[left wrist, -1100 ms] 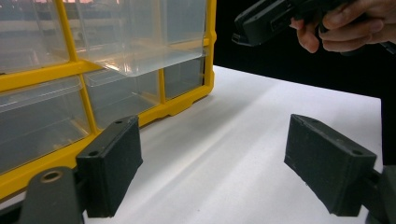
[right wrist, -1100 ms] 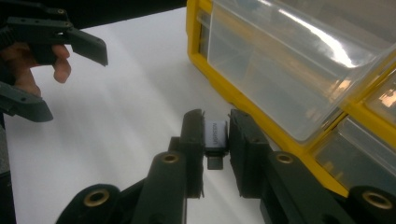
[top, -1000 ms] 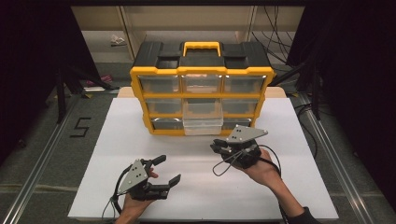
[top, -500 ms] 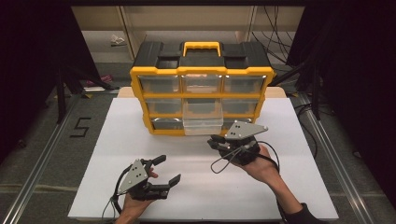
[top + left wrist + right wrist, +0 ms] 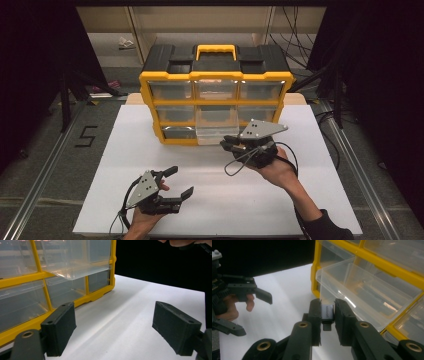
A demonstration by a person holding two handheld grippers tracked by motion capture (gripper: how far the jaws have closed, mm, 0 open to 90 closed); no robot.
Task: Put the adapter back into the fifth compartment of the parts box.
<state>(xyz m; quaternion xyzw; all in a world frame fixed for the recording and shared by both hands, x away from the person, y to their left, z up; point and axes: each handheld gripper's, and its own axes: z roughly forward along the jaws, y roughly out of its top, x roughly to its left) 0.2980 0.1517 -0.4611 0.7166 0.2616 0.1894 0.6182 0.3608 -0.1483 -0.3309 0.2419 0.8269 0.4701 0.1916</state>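
Your right gripper [image 5: 231, 143] sits just right of centre in the high view, its jaws clamped on a small grey adapter [image 5: 327, 315]. In the right gripper view the adapter stands near the middle of the frame, pinched between the two black jaws, its dark plug end pointing down and pale lettering on its face. It is just in front of the near lip of the pulled-out clear drawer [image 5: 362, 290], apart from it by a narrow gap.

That drawer [image 5: 216, 127] juts out from the middle column of the yellow organizer [image 5: 216, 107], which stands at upper centre of the high view, toward the far edge of the white counter [image 5: 300, 200]. The other clear drawers sit flush in their yellow frame. The drawer's front edge overhangs the counter, with your right gripper touching or nearly touching its right corner; you cannot tell which from above.

Your left gripper [image 5: 179, 182] is at lower left of the high view, jaws spread wide with nothing between them, resting low over the counter. In the left gripper view its two black jaws frame bare white surface, with the organizer [image 5: 50, 277] filling the upper left.

Open counter lies between the two grippers and along the right and lower right of the high view, up to the counter's edges. The organizer's front foot marks the limit at the far side.
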